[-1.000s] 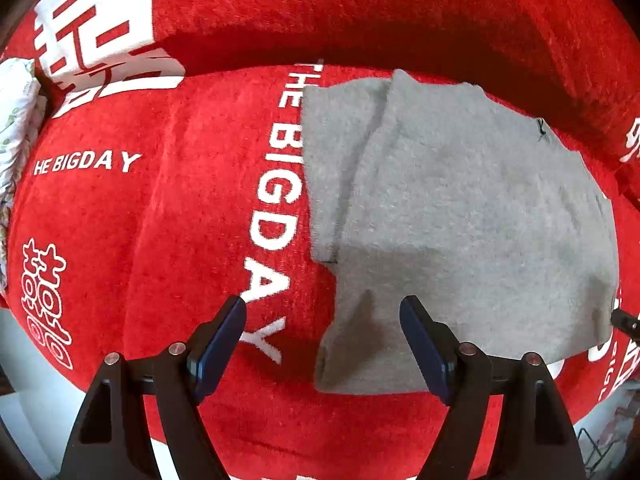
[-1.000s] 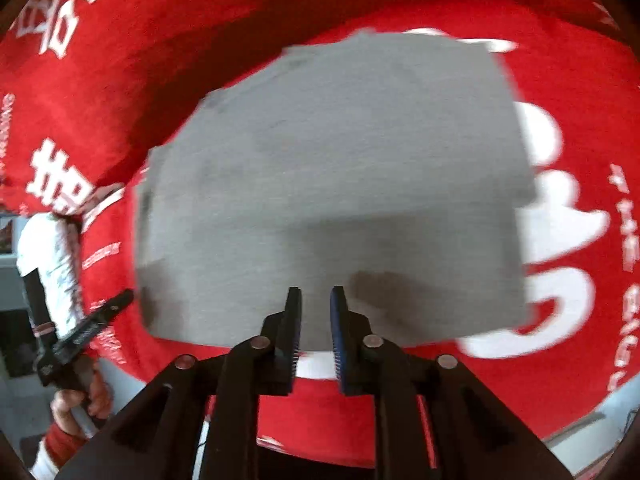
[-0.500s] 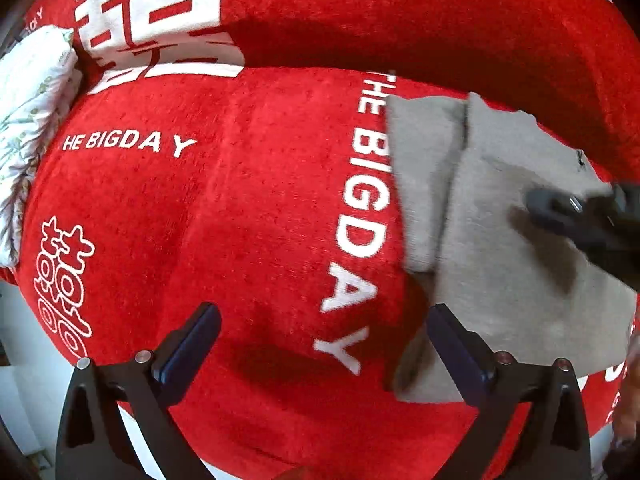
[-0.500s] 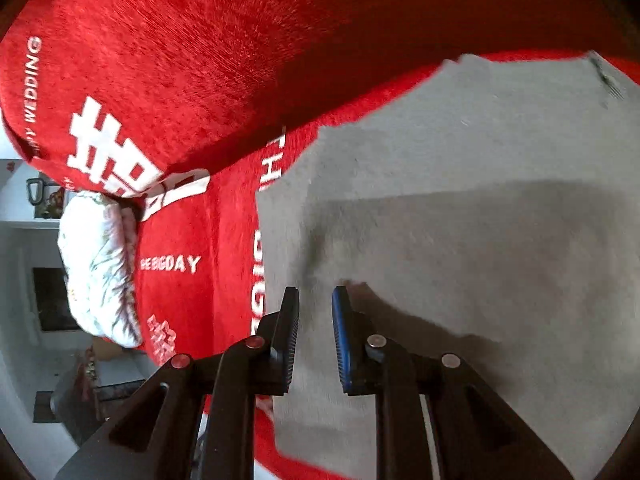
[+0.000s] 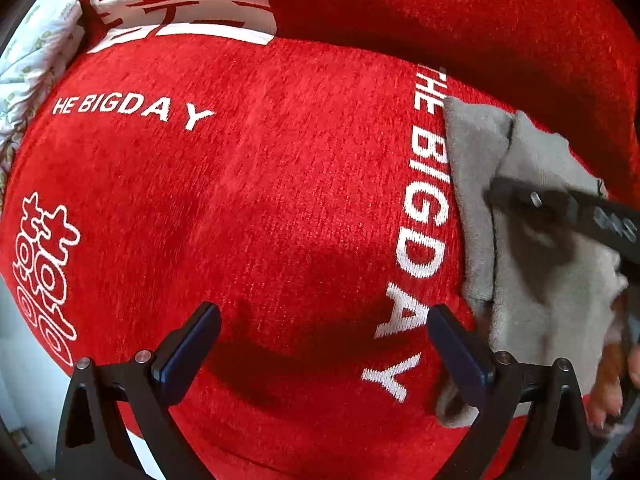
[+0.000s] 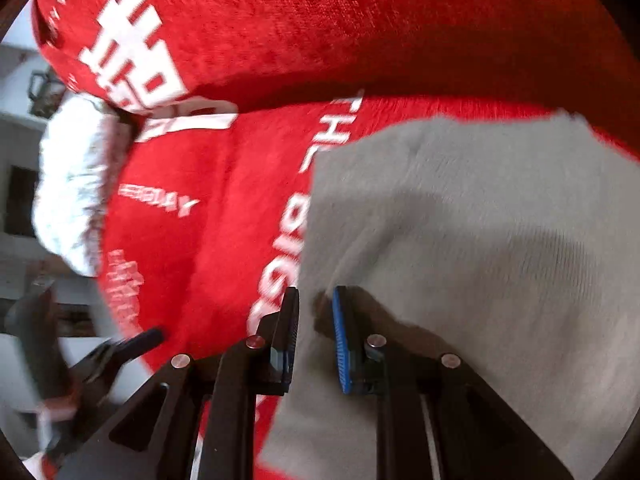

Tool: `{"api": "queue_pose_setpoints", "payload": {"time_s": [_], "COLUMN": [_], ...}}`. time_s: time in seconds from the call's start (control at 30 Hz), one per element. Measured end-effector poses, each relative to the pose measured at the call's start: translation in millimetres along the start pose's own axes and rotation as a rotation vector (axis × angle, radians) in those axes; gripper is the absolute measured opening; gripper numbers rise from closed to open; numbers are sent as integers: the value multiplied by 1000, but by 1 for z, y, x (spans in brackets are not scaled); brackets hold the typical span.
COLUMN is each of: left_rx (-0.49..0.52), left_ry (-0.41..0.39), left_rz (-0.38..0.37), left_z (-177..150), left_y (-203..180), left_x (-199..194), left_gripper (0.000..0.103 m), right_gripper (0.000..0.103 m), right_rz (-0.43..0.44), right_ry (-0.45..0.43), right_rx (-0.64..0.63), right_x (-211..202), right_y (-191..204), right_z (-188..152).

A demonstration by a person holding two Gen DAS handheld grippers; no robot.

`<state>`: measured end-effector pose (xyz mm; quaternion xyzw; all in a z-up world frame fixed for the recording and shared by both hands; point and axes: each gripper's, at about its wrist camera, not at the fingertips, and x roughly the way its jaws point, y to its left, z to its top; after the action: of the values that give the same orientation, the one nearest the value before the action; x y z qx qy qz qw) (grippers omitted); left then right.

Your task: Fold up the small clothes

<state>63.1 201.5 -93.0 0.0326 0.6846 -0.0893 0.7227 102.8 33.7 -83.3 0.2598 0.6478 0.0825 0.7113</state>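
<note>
A grey knitted garment (image 6: pixel 480 240) lies flat on the red sofa cover (image 5: pixel 260 200); in the left wrist view the garment (image 5: pixel 540 280) sits at the right edge with one strip folded over. My left gripper (image 5: pixel 324 320) is wide open over bare red fabric, left of the garment, with nothing between its fingers. My right gripper (image 6: pixel 316 300) hovers over the garment's left edge, jaws a narrow gap apart and gripping nothing. One right finger (image 5: pixel 520 200) shows dark above the grey cloth. A left finger (image 6: pixel 136 340) shows at the lower left of the right wrist view.
The red cover carries white lettering (image 5: pixel 424 208) and large white characters (image 5: pixel 180 4). A white patterned cushion (image 5: pixel 28 64) lies at the sofa's left end. A person's hand (image 5: pixel 608 392) holds the right gripper. The sofa's front edge runs just below the grippers.
My left gripper has opened wider and slid left, off the garment onto bare red cover. The right gripper has swung across to the garment's left edge and entered the left view.
</note>
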Motion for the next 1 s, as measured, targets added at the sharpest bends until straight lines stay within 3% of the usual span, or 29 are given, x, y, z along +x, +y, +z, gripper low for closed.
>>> {"api": "queue_pose_setpoints", "payload": {"time_s": [0.17,0.3,0.4,0.53,0.9,1.0], "left_rx": [1,9,14,36,81,100], "left_ry": [-5,-10,-7,-6,-8,1], "left_rz": [-17,10,19,17,-16,-21], "left_z": [4,8,8,5,-3,-4], "left_y": [5,7,4,-4,-29,-37], "left_x": [-4,-2,2,5,-8,-7], "left_gripper": [103,103,103,103,103,103], "right_gripper": [20,20,20,20,21,42], "right_rz": [71,58,32,71,111,80], "right_ry": [16,93,88,129,96,64], "right_rx": [136,78,-2,11,280,325], "right_x": [-12,17,18,15,-36,-49], "right_y": [-13,5,21,22,-46,-64], "right_z": [-47,-87,-98,-109,-144,-151]}}
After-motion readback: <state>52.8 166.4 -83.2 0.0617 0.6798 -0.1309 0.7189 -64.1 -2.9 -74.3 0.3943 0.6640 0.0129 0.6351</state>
